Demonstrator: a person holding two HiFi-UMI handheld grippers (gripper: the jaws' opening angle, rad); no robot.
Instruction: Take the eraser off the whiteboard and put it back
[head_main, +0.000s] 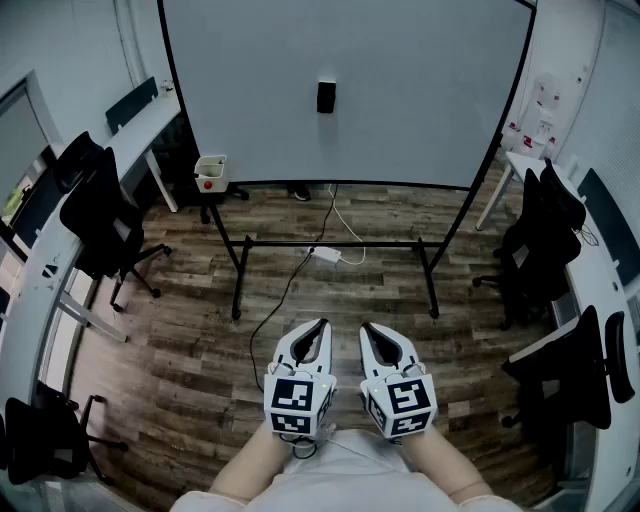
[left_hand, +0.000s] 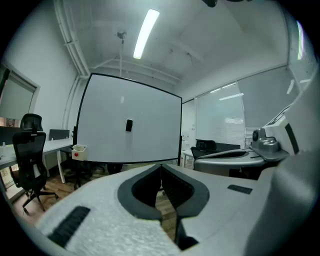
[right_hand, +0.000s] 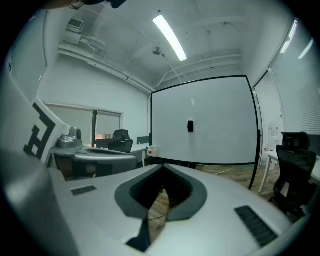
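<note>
On the whiteboard (head_main: 420, 100) ahead, the eraser (head_main: 326, 96) sits near the middle, well apart from my grippers. I hold the left gripper (head_main: 320, 326) and right gripper (head_main: 368, 330) side by side above the floor (head_main: 200, 330), fingers closed together on nothing.

No legible word, number or brand in any view; only marks as follows.
- White cube with black square markers (head_main: 298, 403) on left gripper (head_main: 322, 325): blocky coded patterns, not letters.
- Matching white marker cube (head_main: 400, 403) on right gripper (head_main: 368, 328): the same kind of pattern; nothing to read.
- Large white black-framed whiteboard (head_main: 420, 90): plain face; small black rectangular eraser (head_main: 326, 96) on it shows no label.
- Small white box with a red dot (head_main: 210, 172) by the board's lower left: the dot carries no readable print.
- White wall fittings with red patches (head_main: 543, 105) at far right: too small to read.
</note>
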